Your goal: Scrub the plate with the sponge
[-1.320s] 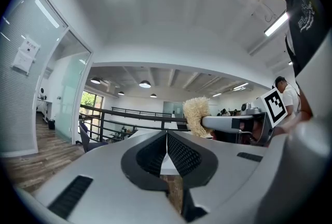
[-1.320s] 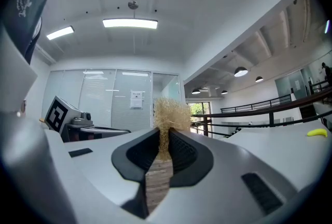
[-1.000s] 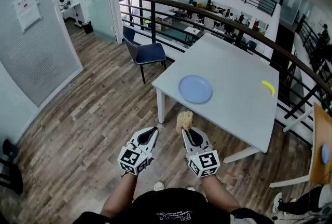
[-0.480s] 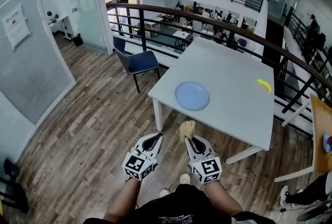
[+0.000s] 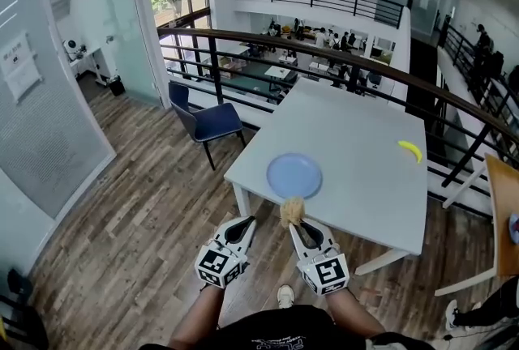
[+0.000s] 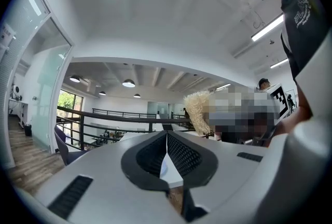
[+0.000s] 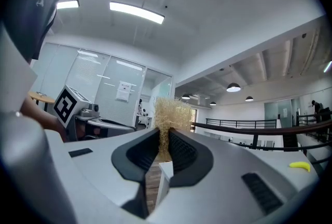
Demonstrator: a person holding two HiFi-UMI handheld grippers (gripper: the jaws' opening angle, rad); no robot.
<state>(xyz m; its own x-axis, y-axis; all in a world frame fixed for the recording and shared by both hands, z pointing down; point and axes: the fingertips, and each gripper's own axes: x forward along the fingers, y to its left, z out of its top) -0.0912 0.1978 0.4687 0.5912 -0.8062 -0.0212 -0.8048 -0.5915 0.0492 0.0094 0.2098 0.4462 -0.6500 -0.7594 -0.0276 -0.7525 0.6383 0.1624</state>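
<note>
Sponge (image 5: 291, 211) — straw-coloured, fibrous; clamped between the jaws of the right gripper (image 5: 293, 225), its tuft sticking out past the tips.
Plate (image 5: 293, 175) — blue, flat on the table (image 5: 365, 138) near its front edge, just ahead of the held tuft.
Left gripper (image 5: 245, 222) — jaws together, nothing between them.

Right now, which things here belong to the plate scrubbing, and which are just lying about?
For the job: blue plate on the white table; straw-coloured sponge clamped in the right gripper.
Lying about: banana at the table's right edge; blue chair; left gripper, shut, empty.
</note>
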